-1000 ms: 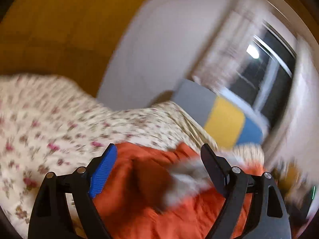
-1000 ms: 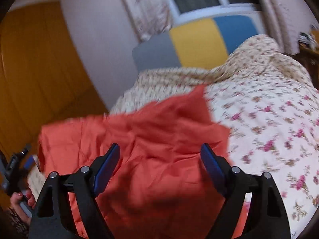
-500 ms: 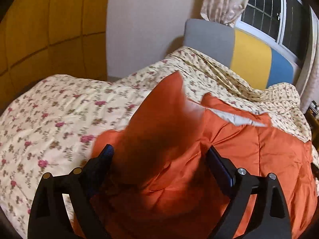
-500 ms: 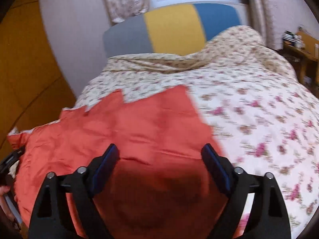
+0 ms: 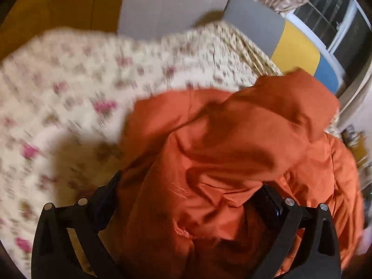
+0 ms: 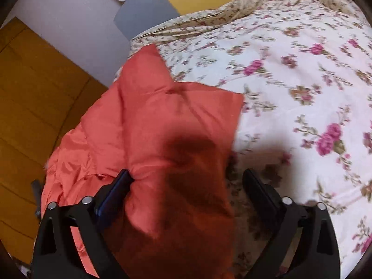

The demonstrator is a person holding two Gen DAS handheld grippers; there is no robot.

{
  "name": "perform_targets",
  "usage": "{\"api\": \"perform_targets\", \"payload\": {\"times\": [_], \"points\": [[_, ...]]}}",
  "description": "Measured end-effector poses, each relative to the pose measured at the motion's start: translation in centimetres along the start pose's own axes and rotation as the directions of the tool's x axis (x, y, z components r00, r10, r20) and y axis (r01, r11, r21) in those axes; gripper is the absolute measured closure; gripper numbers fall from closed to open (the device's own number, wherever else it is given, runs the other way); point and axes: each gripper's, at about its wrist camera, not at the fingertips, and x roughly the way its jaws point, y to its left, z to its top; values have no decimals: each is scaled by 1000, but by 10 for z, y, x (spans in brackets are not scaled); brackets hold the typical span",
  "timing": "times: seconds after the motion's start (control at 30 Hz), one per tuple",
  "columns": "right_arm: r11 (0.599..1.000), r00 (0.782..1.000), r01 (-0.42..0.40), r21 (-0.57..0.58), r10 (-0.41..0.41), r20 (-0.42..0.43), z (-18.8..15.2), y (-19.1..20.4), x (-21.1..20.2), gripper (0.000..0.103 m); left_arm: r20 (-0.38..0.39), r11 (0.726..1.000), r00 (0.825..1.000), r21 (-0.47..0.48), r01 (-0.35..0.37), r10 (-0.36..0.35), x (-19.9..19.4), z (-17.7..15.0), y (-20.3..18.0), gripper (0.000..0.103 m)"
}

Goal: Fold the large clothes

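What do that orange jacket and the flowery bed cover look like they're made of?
Orange jacket: probably nylon or polyester shell with padding; slight sheen, crisp creases, puffy quilted panels. Flowery bed cover: looks like matte woven cotton or a blend, printed with pink roses; soft folds, no shine.

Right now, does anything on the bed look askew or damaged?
The orange padded garment lies bunched and heaped on the floral bedspread, not flat, with one pointed corner sticking out toward the headboard. No tear or spill is visible, though the left view is blurred.
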Motion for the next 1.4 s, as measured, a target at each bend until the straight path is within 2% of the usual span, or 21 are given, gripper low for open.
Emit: {"api": "perform_targets", "payload": {"times": [0.03, 0.13, 0.2, 0.27, 0.37, 0.43, 0.63, 0.83, 0.93, 1.0, 1.03, 1.1, 1.13, 1.23, 1.3, 1.4], "points": [[998, 998, -61, 20, 61, -13, -1, 0, 4, 33, -8, 1000, 1000, -1, 15, -15, 3, 1, 2, 3], [996, 997, -82, 40, 81, 17, -10, 1, 4, 40, -4, 998, 1000, 65, 11, -10, 3, -6, -8, 5], [994, 994, -101, 51, 99, 39, -18, 1, -1, 46, 8, 995, 1000, 103, 15, -16, 0, -13, -13, 12], [991, 992, -121, 56, 118, 52, -28, 4, -8, 56, 17, 992, 999, 119, 32, -34, -5, -19, -15, 23], [990, 991, -128, 52, 124, 58, -43, 5, -21, 59, 12, 988, 998, 138, 63, -65, -17, -31, -18, 34], [989, 990, -134, 58, 130, 61, -56, 5, -33, 59, 11, 985, 997, 152, 80, -82, -23, -39, -20, 37], [987, 989, -140, 81, 134, 65, -95, -8, -77, 59, 1, 977, 993, 180, 116, -118, -46, -82, -28, 38], [988, 989, -122, 100, 113, 92, -141, -22, -125, 58, -4, 972, 987, 176, 157, -159, -71, -130, -35, 38], [994, 992, -72, 83, 62, 112, -150, -21, -138, 50, 22, 972, 987, 180, 150, -156, -80, -145, -38, 35], [997, 992, -20, 73, 10, 126, -150, -15, -146, 37, 43, 976, 990, 180, 124, -133, -88, -149, -38, 29], [998, 990, 17, 63, -26, 141, -150, -11, -153, 26, 55, 978, 990, 173, 119, -130, -93, -149, -37, 26], [998, 982, 52, 26, -55, 180, -148, -3, -167, 25, 97, 984, 988, 142, 109, -123, -108, -149, -31, 20], [997, 976, 79, -2, -77, 205, -144, 2, -174, 24, 143, 987, 983, 126, 99, -117, -120, -148, -28, 17], [990, 969, 119, -73, -100, 225, -129, 14, -181, 19, 229, 988, 968, 140, 71, -102, -141, -139, -26, 11], [983, 968, 145, -111, -118, 220, -114, 23, -173, 19, 240, 983, 966, 173, 54, -95, -143, -126, -33, 9], [974, 972, 181, -137, -156, 178, -94, 33, -147, 19, 206, 972, 974, 230, 46, -95, -126, -100, -53, 9]]}}
